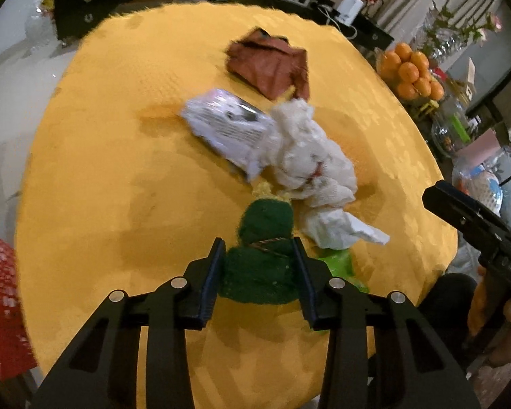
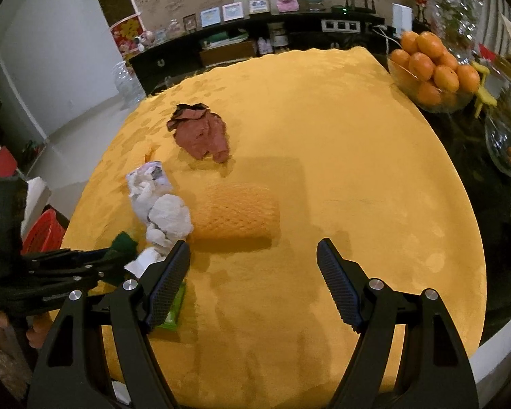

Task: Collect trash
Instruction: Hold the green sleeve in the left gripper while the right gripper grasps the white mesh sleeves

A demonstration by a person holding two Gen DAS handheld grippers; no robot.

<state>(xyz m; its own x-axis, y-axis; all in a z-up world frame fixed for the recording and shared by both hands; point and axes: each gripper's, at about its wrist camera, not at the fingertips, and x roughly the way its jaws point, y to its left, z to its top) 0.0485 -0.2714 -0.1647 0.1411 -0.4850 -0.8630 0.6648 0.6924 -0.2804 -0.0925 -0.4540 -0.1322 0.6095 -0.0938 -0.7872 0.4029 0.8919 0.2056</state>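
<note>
Trash lay scattered on a desk [image 2: 323, 170] covered in yellow cloth. Nearest, the left claw [image 1: 259, 255] was closed on a dark green scouring pad [image 1: 262, 259], both pads pressed to its sides near the desk's near edge. Just beside it lay a bright green wrapper [image 1: 340, 262], partly under the claw. The right claw [image 2: 253, 259] hung wide apart and held nothing, above bare cloth. Beyond the pad lay a crumpled white tissue [image 1: 310, 160], touching a crushed white printed packet [image 1: 228, 122]. Right of the tissue lay a yellow foam fruit net [image 2: 235, 214]. Farther back, apart from these, sat a crumpled brown paper [image 1: 272, 64]. At the far right, off the cloth, stood a glass bowl of oranges [image 2: 432, 68].
</note>
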